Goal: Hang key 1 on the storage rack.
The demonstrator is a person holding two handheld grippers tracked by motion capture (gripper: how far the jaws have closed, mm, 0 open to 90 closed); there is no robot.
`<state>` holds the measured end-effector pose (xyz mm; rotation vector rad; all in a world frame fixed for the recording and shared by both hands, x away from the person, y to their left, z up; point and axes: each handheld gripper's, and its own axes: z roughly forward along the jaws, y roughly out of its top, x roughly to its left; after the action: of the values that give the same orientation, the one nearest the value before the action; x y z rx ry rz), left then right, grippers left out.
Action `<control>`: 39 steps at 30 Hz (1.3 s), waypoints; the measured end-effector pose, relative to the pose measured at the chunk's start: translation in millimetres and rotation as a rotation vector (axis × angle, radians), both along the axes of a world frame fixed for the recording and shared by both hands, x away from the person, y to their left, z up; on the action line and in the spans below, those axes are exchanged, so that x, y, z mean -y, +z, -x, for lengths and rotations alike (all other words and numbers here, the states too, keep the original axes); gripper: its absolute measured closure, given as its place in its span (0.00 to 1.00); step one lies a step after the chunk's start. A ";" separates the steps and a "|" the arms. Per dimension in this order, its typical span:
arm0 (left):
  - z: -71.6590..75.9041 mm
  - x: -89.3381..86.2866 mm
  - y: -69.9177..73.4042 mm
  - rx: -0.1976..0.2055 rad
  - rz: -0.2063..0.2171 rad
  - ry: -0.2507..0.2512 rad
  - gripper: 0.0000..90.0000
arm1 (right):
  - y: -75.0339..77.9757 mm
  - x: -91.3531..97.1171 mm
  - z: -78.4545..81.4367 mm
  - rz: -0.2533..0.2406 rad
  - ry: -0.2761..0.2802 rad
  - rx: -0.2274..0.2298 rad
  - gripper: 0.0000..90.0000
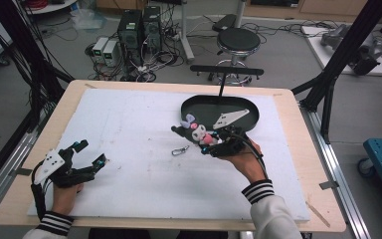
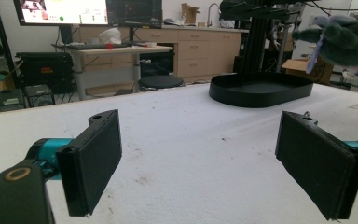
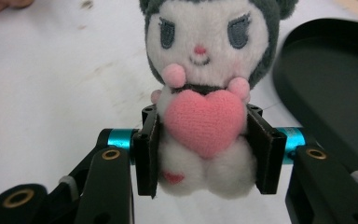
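Observation:
A small plush doll (image 3: 204,88) with a dark hood, a white face and a pink heart on its chest sits between the jaws of my right gripper (image 3: 207,151), which is shut on its body. From above, the plush doll (image 1: 195,130) hangs over the white mat just in front of the black oval tray (image 1: 199,105), held by the right gripper (image 1: 213,143). My left gripper (image 1: 90,153) rests at the mat's near left, open, nothing between its pads (image 2: 95,158). In the left gripper view the plush doll (image 2: 342,39) floats at the upper right, beyond the tray (image 2: 261,91).
A small metal clip (image 1: 180,150) lies on the white mat (image 1: 129,129) left of the right gripper. The table's wooden rim (image 1: 298,149) frames the mat. A black stool (image 1: 238,42) and computer boxes (image 1: 139,30) stand on the floor beyond the table.

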<state>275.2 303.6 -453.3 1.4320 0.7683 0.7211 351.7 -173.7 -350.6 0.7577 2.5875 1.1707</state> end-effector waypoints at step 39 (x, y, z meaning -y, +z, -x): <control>0.1 0.2 0.0 0.000 -0.001 0.000 0.17 | 30.6 28.9 -41.3 -0.178 -0.371 0.145 0.59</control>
<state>275.1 303.4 -453.2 1.4325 0.7680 0.7222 392.9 -202.6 -320.0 1.0889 2.1264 1.2896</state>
